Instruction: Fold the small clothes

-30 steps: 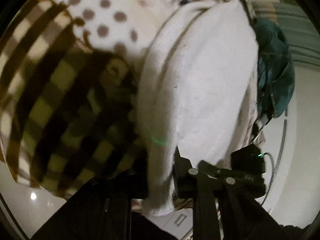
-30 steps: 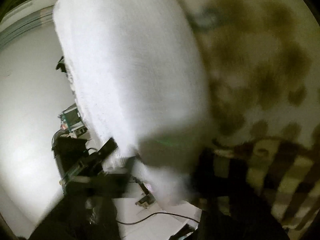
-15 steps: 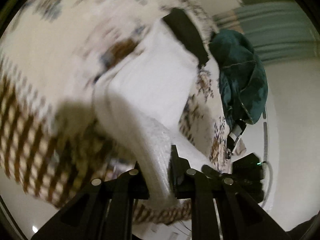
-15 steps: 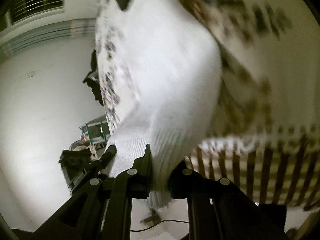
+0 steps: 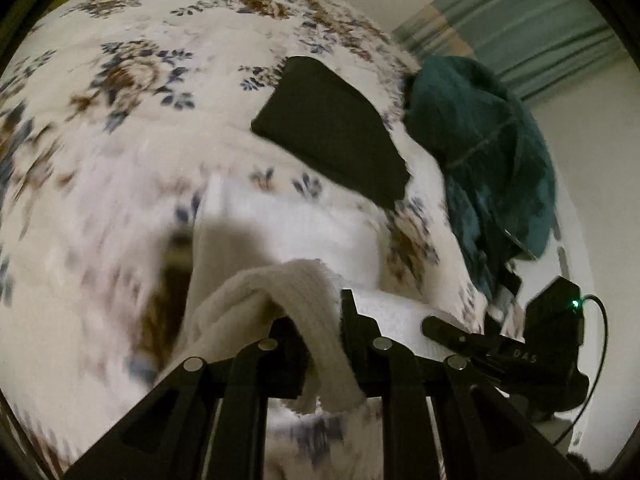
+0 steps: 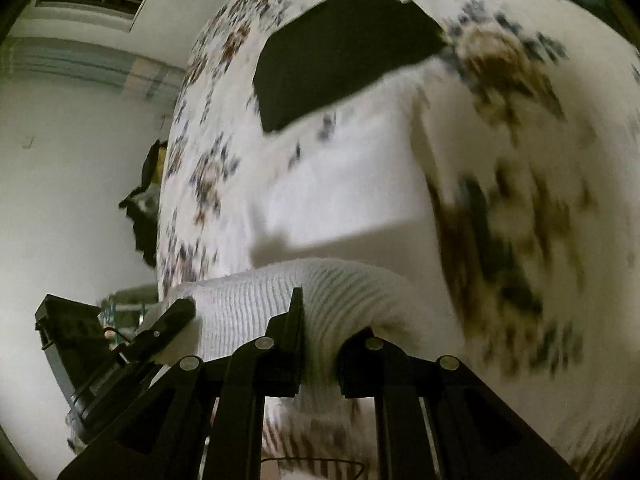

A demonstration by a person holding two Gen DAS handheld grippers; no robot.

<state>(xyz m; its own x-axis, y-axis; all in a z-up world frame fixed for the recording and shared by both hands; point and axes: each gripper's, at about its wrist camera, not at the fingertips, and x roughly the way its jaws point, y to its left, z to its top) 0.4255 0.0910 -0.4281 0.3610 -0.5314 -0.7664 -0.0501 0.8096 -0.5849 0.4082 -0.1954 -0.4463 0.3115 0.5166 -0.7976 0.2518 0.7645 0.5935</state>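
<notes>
A white ribbed garment [image 5: 304, 240] lies on the floral bedspread [image 5: 120, 92], its near edge lifted off the bed. My left gripper [image 5: 320, 340] is shut on that ribbed edge. My right gripper [image 6: 320, 344] is shut on the same white garment [image 6: 340, 200] at its other near corner. The far part of the garment rests flat on the bed. A folded black cloth [image 5: 332, 128] lies just beyond it, and it also shows in the right wrist view [image 6: 344, 56].
A dark teal garment [image 5: 488, 152] is heaped at the bed's right edge, next to the black cloth. A teal curtain [image 5: 520, 12] and white wall stand beyond. The other gripper's body [image 5: 552, 340] shows low right, and low left in the right wrist view [image 6: 100, 340].
Both grippers have carried the white garment's edge forward and down, off the checked and dotted cloth, over the floral bedspread. The black cloth and teal heap have come into full view.
</notes>
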